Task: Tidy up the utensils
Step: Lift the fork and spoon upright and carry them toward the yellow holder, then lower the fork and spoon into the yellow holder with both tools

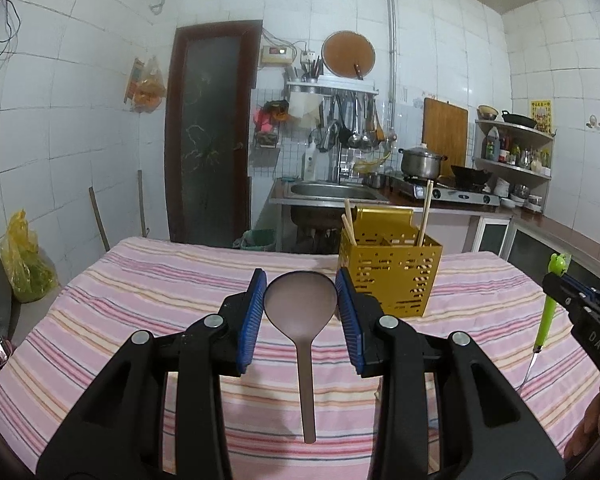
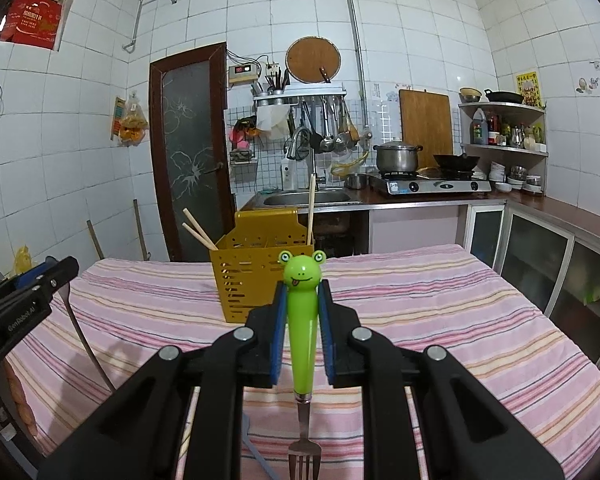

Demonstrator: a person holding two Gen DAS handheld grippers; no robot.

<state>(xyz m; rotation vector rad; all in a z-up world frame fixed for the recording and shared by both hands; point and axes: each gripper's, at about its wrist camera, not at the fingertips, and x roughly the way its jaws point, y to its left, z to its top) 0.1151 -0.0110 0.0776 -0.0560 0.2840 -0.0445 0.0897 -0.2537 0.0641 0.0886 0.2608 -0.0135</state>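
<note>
In the left wrist view, the left gripper (image 1: 301, 312) fills the lower middle of the frame, its blue pads clamped on the bowl of a brown spoon (image 1: 301, 308). The spoon's handle hangs down toward the bottom of the frame, above the pink striped cloth (image 1: 140, 292) that covers the table. Just right of the gripper stands the yellow perforated holder (image 1: 392, 280). Three wooden chopsticks (image 1: 424, 216) rise from it: two lean out at its left side and one stands taller at its right. At the far right edge, the right gripper (image 1: 556, 284) shows from the side.

In the right wrist view, the left gripper appears at the left edge with the spoon's handle slanting down below it. Left of centre, the holder stands on the cloth, its chopsticks in separate compartments. In the middle and lower part of the frame, the right gripper's pads are closed on the green frog-headed handle of a fork (image 2: 302, 320). The frog head points up and the metal tines hang at the bottom edge.
</note>
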